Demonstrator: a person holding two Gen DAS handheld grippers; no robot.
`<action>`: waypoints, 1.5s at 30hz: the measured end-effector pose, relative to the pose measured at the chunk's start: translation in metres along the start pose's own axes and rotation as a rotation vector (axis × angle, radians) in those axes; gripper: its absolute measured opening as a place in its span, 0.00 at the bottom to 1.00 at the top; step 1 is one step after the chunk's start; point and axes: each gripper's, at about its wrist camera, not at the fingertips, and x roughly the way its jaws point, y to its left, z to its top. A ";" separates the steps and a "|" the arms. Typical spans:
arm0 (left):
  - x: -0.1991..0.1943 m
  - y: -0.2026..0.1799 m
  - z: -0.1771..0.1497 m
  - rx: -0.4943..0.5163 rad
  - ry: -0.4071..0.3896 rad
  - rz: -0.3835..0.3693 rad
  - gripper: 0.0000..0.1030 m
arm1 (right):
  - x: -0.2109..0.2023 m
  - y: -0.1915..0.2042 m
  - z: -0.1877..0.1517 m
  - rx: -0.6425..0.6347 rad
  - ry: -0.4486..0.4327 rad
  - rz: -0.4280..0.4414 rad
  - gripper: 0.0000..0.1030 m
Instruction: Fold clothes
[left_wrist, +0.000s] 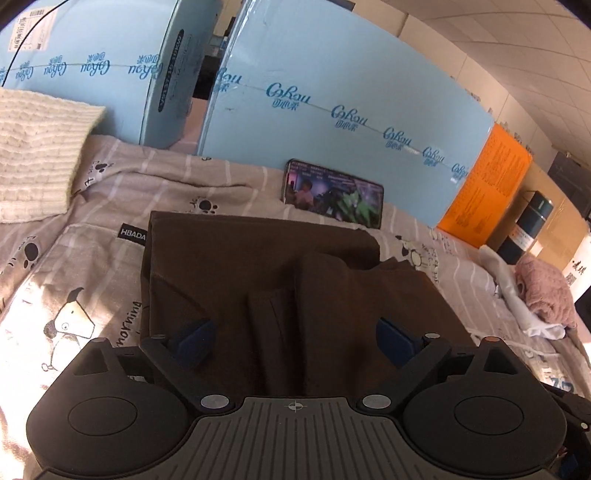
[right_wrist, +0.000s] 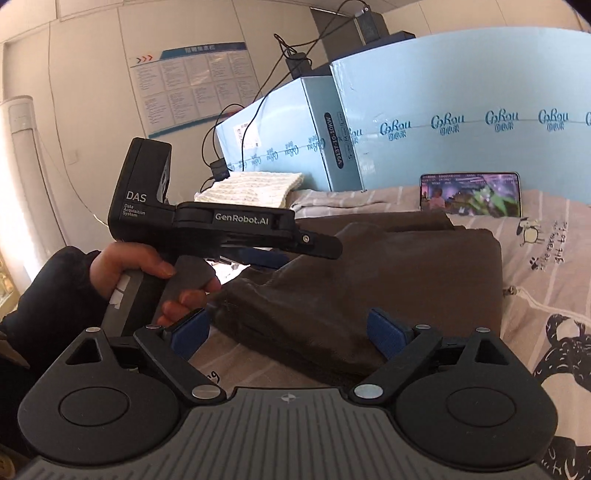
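**Brown garment folded on the bed, left tool open above it**

The left tool (left_wrist: 293, 341) hangs over a dark brown garment (left_wrist: 258, 280), its blue-padded fingers (left_wrist: 197, 338) spread wide apart with nothing between them. The garment lies folded on a grey striped bedsheet (left_wrist: 74, 266) printed with cartoon dogs and paw marks. Beyond it a phone (left_wrist: 332, 194) with a lit screen leans against a light blue carton (left_wrist: 351, 103). A cream knitted cloth (left_wrist: 33, 155) lies at the far left; at the right, a pink knitted item (left_wrist: 546, 291) rests on white cloth, near a dark cylindrical flask (left_wrist: 528, 229).
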 end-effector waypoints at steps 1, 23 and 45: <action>0.001 -0.001 -0.003 0.023 -0.004 0.007 0.87 | 0.001 -0.002 -0.001 0.015 0.004 0.000 0.90; -0.014 -0.035 -0.019 0.270 -0.108 0.185 0.66 | -0.007 -0.027 -0.001 0.177 -0.085 -0.107 0.90; -0.080 0.045 -0.055 -0.270 -0.078 0.064 0.94 | 0.006 -0.091 -0.008 0.585 -0.054 -0.277 1.00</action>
